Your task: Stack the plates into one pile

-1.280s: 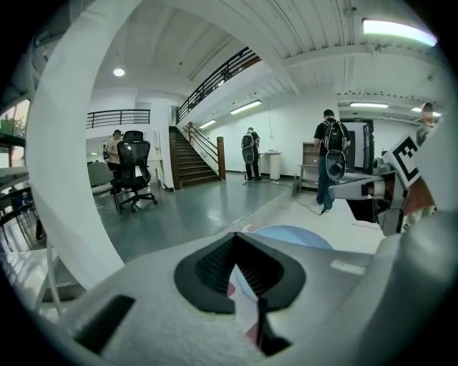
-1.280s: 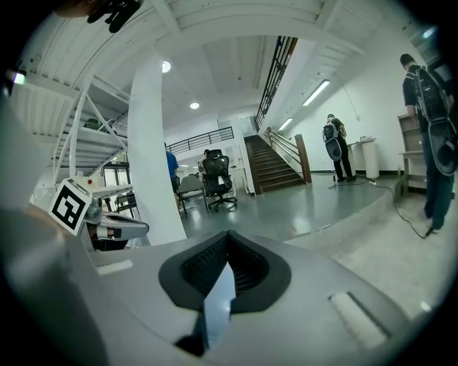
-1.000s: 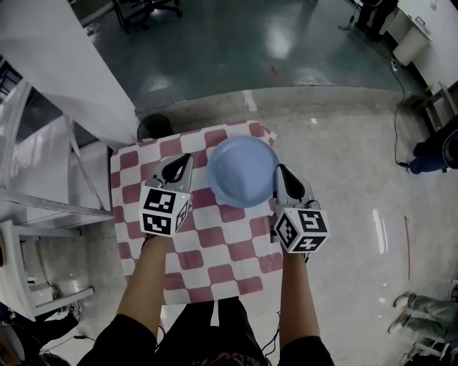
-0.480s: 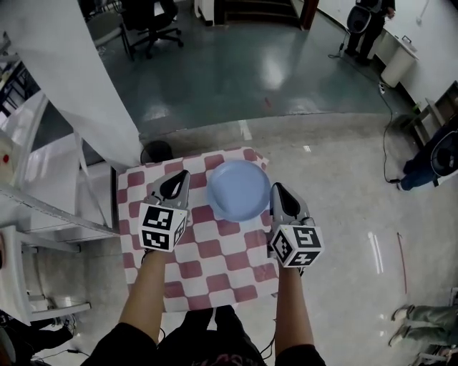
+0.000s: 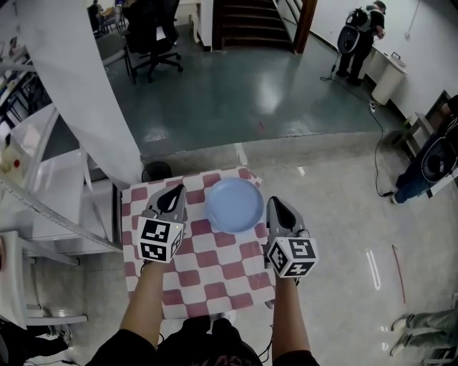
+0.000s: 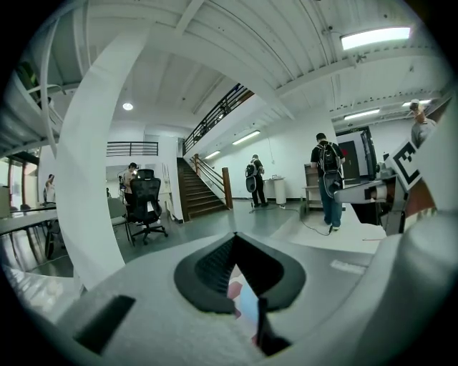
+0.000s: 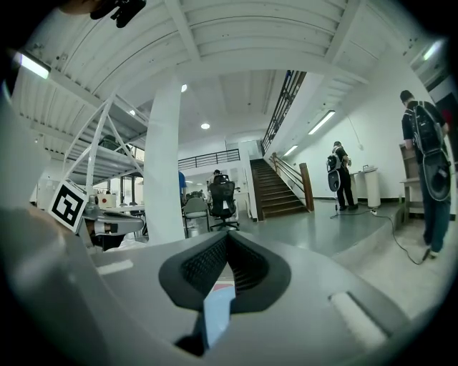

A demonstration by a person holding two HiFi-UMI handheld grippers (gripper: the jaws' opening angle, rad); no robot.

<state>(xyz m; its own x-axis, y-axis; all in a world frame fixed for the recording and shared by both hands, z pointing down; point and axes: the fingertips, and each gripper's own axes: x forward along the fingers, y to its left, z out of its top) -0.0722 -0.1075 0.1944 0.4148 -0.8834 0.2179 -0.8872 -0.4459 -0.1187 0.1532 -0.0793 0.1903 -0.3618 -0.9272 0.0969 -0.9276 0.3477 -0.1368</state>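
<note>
- Left hand-held gripper [image 5: 172, 194] and right hand-held gripper [image 5: 277, 207] have both risen above the counter [image 5: 222, 275] since a second ago.
- Each has its jaws closed together, holding nothing.
- Between them in the head view, the blue plates [image 5: 234, 205] sit as one pile on the checked cloth, near its far edge.
- Beyond stand an office chair [image 5: 154, 43] and stairs [image 5: 247, 21].

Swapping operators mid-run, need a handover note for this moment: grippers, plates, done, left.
Left hand-held gripper: shut, empty, left of the blue pile.
Right hand-held gripper: shut, empty, right of it.
Plates: that one pile sits on the checkered table, between the grippers; count unreadable.
Done: no loose plate in view, so stacking looks finished.
Left: likely nothing; check the pile.
</note>
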